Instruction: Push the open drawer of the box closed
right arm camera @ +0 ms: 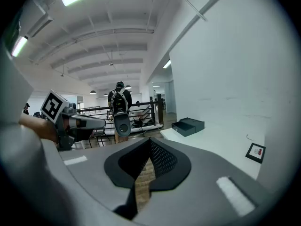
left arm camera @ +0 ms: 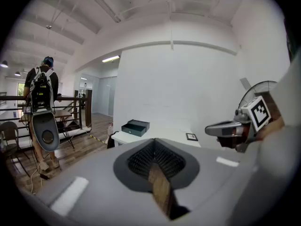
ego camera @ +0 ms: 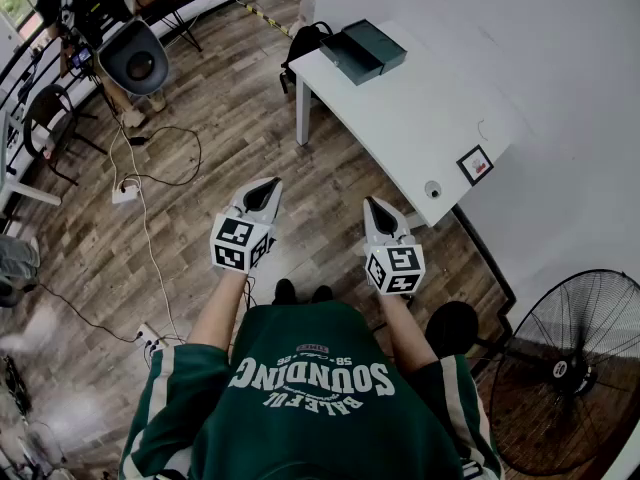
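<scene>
A dark green box stands at the far end of a white table, its drawer pulled out toward the table's edge. The box also shows small and far off in the left gripper view and the right gripper view. I stand on the wooden floor a few steps short of the table. My left gripper and my right gripper are held side by side in front of me, both shut and holding nothing. Each sees the other: the right gripper and the left gripper.
A small framed picture and a round knob lie at the table's near end. A standing fan and a black stool are at my right. Cables and a power strip cross the floor at left, by a grey chair. A person with a backpack stands beyond.
</scene>
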A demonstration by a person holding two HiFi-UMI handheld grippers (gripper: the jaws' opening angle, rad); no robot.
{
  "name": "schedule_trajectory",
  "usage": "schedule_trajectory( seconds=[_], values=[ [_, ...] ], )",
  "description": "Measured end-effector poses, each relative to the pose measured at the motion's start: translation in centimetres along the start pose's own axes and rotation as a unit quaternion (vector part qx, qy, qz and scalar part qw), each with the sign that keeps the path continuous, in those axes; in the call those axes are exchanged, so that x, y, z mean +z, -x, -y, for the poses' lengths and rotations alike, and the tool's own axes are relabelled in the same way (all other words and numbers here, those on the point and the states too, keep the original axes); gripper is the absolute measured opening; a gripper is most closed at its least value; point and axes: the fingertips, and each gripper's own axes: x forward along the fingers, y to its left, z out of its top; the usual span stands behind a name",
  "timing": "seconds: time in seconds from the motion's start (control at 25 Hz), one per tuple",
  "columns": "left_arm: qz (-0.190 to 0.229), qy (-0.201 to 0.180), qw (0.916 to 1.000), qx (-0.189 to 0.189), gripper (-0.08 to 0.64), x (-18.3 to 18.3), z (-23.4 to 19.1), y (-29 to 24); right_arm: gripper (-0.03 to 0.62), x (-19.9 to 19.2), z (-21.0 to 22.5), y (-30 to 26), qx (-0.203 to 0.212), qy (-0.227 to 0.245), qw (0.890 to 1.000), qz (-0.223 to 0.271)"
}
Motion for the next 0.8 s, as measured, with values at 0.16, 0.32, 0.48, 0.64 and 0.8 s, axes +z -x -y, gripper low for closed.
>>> schedule_trajectory(
  seconds=[0.16, 0.32, 0.48, 0.64, 0.8],
  values=[
    [-0.003, 0.002, 1.0000, -0.001, 0.052, -0.2, -0.3, 0.0, 0.003, 0.2, 0.0, -0.3, -0.001, -0.008, 1.000, 0.007],
    [-0.003, 0.001, 1.0000, 0.000, 0.052, -0.1, -1.5, -0.3, 0.003, 0.4, -0.2, -1.4, -0.001, -0.009, 1.000, 0.011],
    [-0.003, 0.002, 1.0000, -0.002, 0.052, -0.2, -2.7, -0.5, 0.003, 0.3, -0.5, -2.4, -0.002, -0.012, 1.000, 0.010],
    [-0.004, 0.001, 1.0000, -0.004, 0.052, -0.4, -4.0, -0.8, 0.003, 0.3, -0.7, -3.6, -0.004, -0.018, 1.000, 0.011],
    [-0.007, 0.000, 1.0000, -0.004, 0.052, -0.6, -5.8, -1.0, 0.003, 0.2, -1.4, -4.7, -0.009, -0.027, 0.999, 0.015]
  ],
)
